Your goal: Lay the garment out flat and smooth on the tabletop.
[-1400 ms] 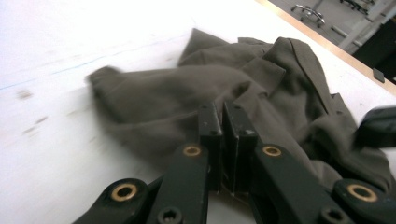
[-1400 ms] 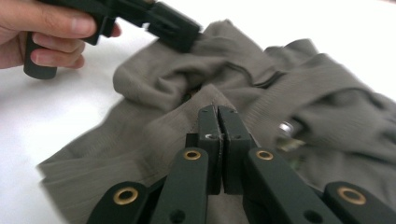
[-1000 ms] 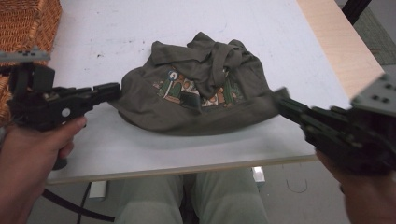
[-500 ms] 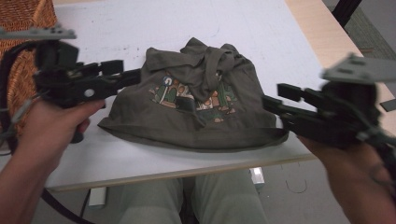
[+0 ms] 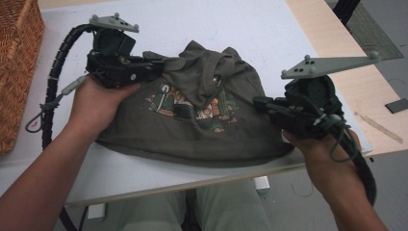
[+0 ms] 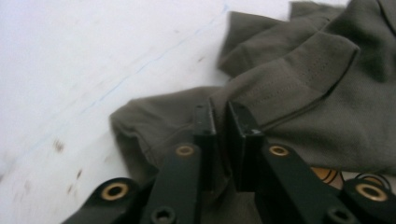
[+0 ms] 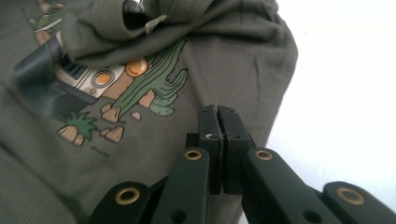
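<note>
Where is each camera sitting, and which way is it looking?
High view: above the table, looking forward and down at the T-shirt; forearms, left gripper, right gripper.
Left gripper view: rides that gripper, looks along its jaws at cloth.
Right gripper view: rides that gripper, faces the cactus print.
All share the T-shirt.

A T-shirt (image 5: 192,130) lies in the middle of the surface (image 5: 250,29), reaching its near edge. A basket (image 5: 17,62) stands at the far left, well apart from it.
</note>
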Motion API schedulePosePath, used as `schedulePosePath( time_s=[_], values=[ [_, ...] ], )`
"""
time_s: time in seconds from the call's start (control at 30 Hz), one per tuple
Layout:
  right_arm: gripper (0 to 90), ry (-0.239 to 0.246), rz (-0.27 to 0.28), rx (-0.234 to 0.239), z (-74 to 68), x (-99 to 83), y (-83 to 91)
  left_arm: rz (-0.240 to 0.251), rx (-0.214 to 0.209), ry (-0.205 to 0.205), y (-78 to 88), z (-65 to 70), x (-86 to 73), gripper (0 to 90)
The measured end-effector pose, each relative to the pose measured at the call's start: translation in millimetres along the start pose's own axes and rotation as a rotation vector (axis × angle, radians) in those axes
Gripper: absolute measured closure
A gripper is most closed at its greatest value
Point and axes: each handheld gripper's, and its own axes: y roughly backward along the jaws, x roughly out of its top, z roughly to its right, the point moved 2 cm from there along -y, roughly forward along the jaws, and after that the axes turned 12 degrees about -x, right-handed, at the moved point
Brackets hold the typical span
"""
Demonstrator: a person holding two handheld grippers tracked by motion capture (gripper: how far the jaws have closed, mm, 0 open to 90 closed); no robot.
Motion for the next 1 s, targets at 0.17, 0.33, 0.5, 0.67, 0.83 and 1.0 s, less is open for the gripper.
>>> schedulePosePath(
  time_s=[0.17,0.33,0.5,0.67,0.83,1.0],
  values=[
    [87.2,-0.012,-0.020,0.007,3.1,0.4,8.3,0.127,0.043,0.191,42.5,-9.9,-15.7,85.1],
    [54.3,-0.041,0.066,-0.007,20.0,27.6,-9.5,0.136,0.116,0.285,72.1,-15.8,-34.7,85.1],
    [42.3,-0.018,0.097,0.059,17.9,56.6,-45.4,0.123,0.159,0.321,83.7,-22.5,-45.5,85.1],
    [80.7,0.103,0.080,0.112,3.5,76.7,-78.5,0.129,0.164,0.356,94.9,-25.0,-52.8,85.1],
    [83.0,0.097,0.031,-0.047,16.3,71.5,-63.1,0.111,0.090,0.370,87.4,-21.2,-48.1,84.2],
    [82.0,0.094,-0.093,-0.055,21.9,62.2,-42.0,0.054,0.060,0.368,73.8,-16.4,-41.2,78.8]
  ],
)
